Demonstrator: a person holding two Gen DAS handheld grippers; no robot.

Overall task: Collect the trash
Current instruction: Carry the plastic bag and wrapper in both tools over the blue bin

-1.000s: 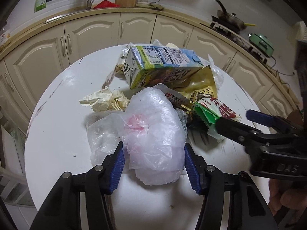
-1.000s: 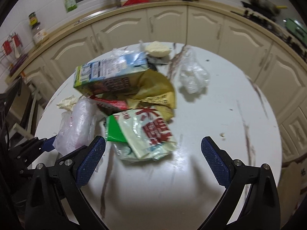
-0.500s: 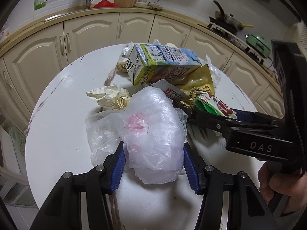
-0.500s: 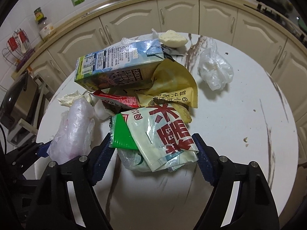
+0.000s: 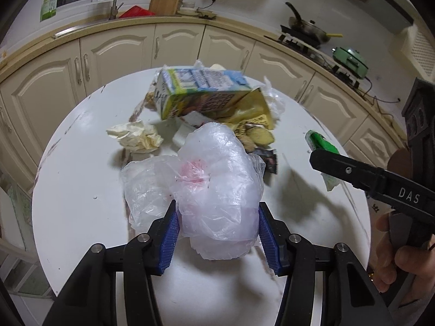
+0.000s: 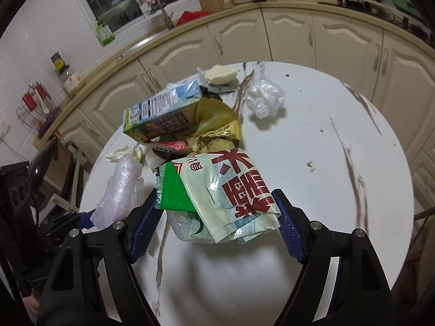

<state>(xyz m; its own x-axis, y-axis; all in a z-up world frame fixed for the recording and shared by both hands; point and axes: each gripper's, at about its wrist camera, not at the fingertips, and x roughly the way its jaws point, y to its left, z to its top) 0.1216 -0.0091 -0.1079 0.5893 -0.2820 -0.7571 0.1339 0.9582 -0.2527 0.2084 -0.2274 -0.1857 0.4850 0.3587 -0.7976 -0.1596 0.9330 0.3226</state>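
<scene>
My left gripper point(image 5: 217, 212) is shut on a crumpled clear plastic bag point(image 5: 217, 179) with a pink blotch, held just above the round white table point(image 5: 76, 190). My right gripper point(image 6: 214, 198) is shut on a green-and-white snack wrapper point(image 6: 231, 190) with red characters, lifted a little off the table. In the left wrist view the right gripper's black finger point(image 5: 353, 171) reaches in from the right with the wrapper's green end point(image 5: 322, 142) showing past it. The right wrist view shows the plastic bag point(image 6: 122, 187) at lower left.
A pile stays mid-table: a blue-green carton point(image 5: 201, 92) on its side, a yellow wrapper point(image 5: 250, 111), a crumpled tissue point(image 5: 136, 137). A knotted clear bag point(image 6: 265, 97) and a pale bun point(image 6: 220, 74) lie farther back. Cream cabinets point(image 5: 179, 46) ring the table. A hand point(image 5: 399, 258) is at right.
The right gripper went from wide open to shut on the snack wrapper and pulled it right, away from the pile. The left gripper rose slightly with the plastic bag.
</scene>
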